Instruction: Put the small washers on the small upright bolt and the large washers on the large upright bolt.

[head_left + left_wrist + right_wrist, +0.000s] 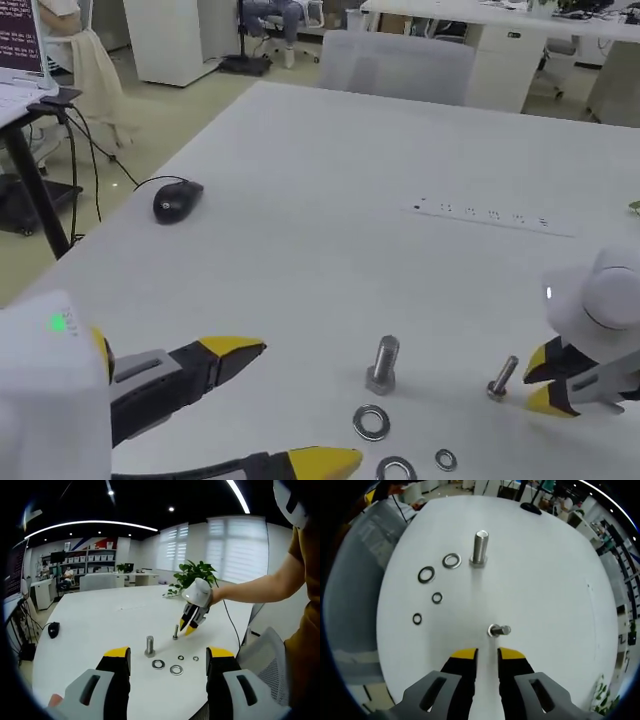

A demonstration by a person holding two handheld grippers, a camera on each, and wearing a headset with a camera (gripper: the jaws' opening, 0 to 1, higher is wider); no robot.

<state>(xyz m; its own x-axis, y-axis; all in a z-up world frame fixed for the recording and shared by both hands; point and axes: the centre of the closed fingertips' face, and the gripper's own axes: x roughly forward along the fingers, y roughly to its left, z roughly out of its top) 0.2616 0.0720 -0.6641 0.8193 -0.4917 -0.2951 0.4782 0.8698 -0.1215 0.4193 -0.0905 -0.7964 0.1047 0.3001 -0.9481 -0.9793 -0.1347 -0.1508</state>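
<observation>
The large bolt stands upright on the white table, and the small bolt stands to its right. Two large washers and a small washer lie flat in front of them. In the right gripper view, two large washers and two small washers lie left of the bolts. My right gripper is just short of the small bolt, its jaws a narrow gap apart and holding nothing. My left gripper is wide open near the front edge, left of the washers.
A black mouse with its cable lies at the table's far left. A white power strip lies farther back on the right. A grey chair stands behind the far edge. A potted plant sits at one end of the table.
</observation>
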